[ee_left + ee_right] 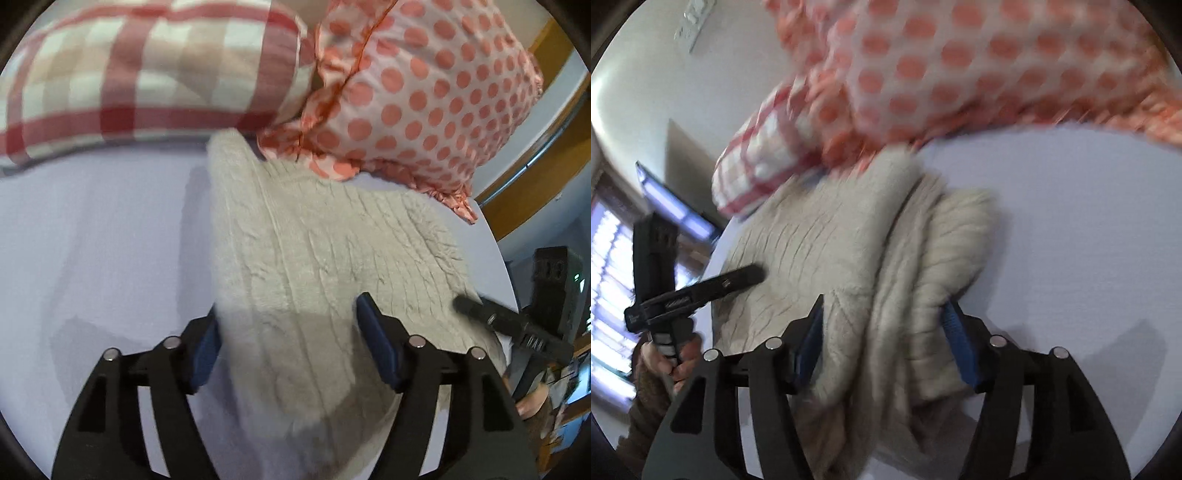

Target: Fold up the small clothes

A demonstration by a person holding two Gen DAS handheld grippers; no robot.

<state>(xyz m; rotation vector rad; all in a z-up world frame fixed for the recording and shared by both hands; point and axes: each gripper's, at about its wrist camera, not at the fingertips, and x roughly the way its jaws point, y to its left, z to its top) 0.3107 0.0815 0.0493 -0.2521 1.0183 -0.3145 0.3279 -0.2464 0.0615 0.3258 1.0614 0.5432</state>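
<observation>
Between both spread tongs [288, 317] [882, 321] lies the cream knit [314, 258].

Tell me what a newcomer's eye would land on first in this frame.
The cream knit garment sprawls across the pale surface, with both open grippers, left and right, straddling it. Behind it sit a polka-dot cushion and a red checked one.

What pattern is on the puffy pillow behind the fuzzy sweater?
White with coral-orange polka dots, seen sharpest in the left wrist view.
</observation>
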